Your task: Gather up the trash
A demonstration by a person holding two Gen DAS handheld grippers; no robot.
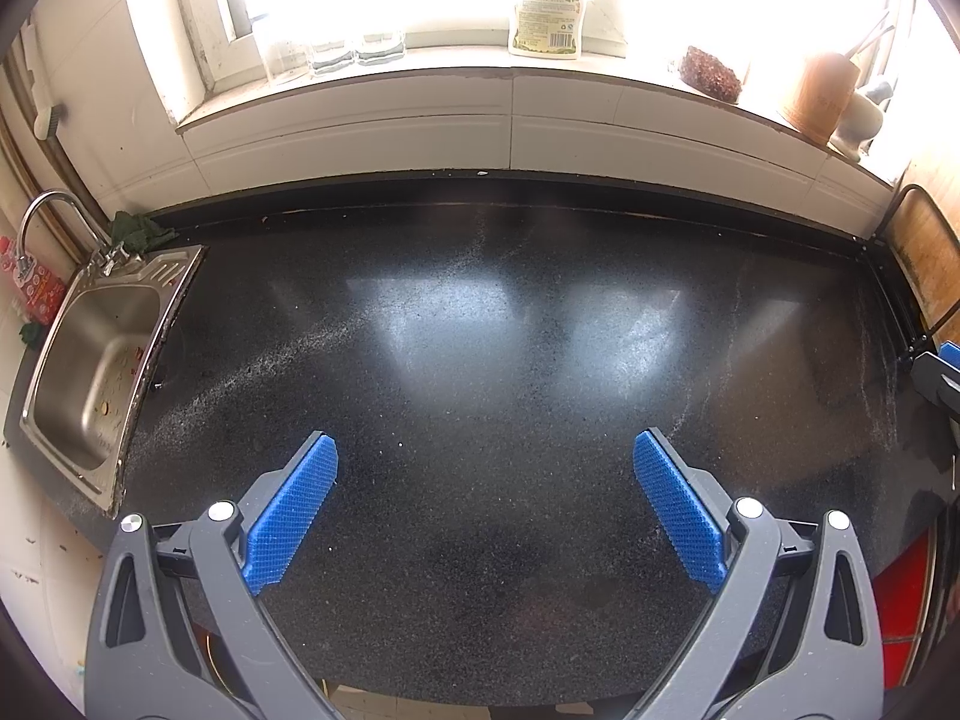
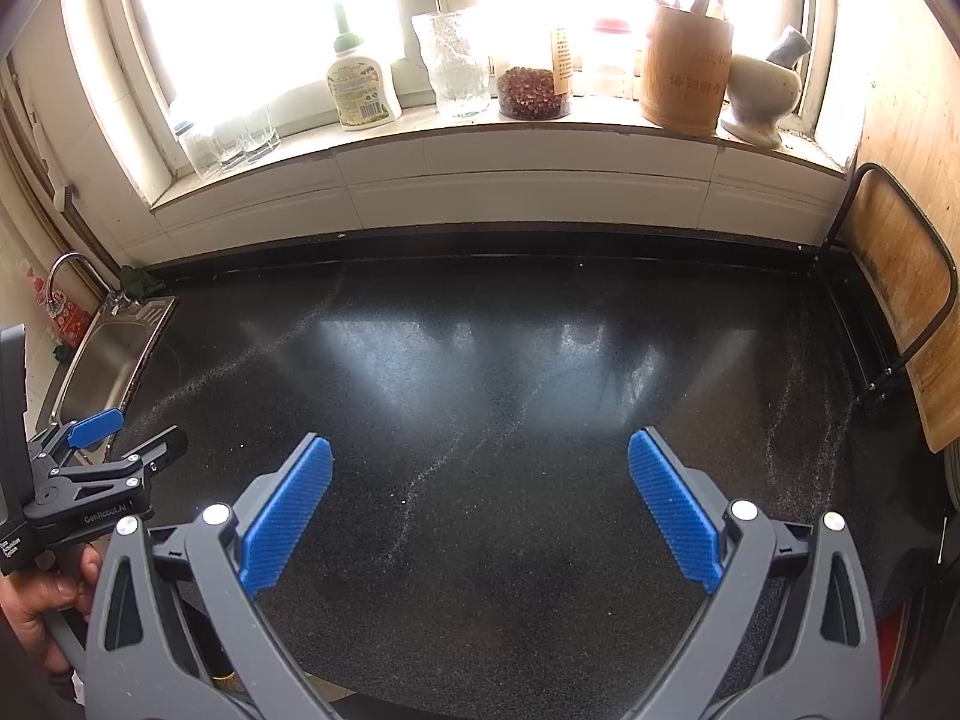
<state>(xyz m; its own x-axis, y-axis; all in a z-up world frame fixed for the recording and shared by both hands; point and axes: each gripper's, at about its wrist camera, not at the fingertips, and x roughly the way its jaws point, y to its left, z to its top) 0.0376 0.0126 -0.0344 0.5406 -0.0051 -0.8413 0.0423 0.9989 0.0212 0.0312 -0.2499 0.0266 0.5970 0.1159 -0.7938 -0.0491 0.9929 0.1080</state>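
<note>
Both grippers (image 1: 485, 510) (image 2: 480, 510) spread wide over dark countertop (image 1: 480, 312), sink (image 1: 90, 360) leftward.

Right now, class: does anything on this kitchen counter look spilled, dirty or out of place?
Yes. Pale powdery streaks trail across the black countertop, like a spilled or smeared residue. Reddish food scraps lie in the sink. Both tools, left and right, are open, holding nothing.

Dark speckled counter (image 2: 480, 360) — steel sink (image 1: 90, 360) at left, bamboo holder (image 2: 684, 72) on the sill.
</note>
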